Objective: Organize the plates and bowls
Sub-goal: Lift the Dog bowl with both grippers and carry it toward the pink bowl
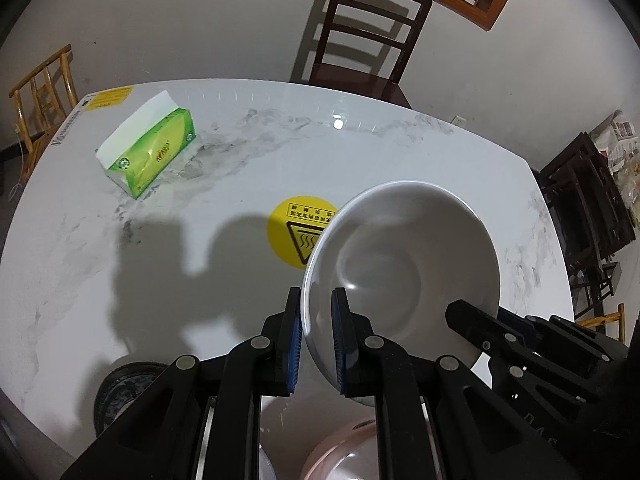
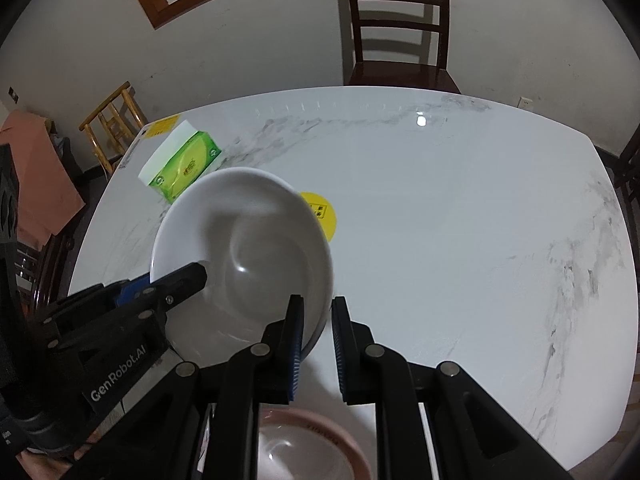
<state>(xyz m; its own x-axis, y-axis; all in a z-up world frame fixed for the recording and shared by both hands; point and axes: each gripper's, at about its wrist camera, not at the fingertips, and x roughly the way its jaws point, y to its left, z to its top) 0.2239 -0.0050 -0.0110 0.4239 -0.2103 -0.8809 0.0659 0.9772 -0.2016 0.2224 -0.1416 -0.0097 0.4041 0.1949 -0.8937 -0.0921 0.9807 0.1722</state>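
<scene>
Marble-patterned white tabletop [image 1: 248,168] runs out of frame at its near edge. Held tilted above it, the plain glossy white ceramic bowl [image 1: 400,256] hides part of a round yellow warning sticker [image 1: 294,236]. The left gripper [image 1: 316,340] pinches the bowl's left rim; the right gripper [image 2: 316,340] pinches its right rim. A pink bowl [image 2: 304,452] and a dark patterned dish [image 1: 120,392] are largely hidden by the black fingers.

A green tissue box [image 1: 146,148] lies toward the far left of a white marble-patterned table [image 1: 400,148] — a round yellow warning sticker [image 1: 294,236] near its middle. A dark wooden chair [image 1: 368,36] stands beyond the far edge, a bamboo chair [image 1: 42,96] off left.
</scene>
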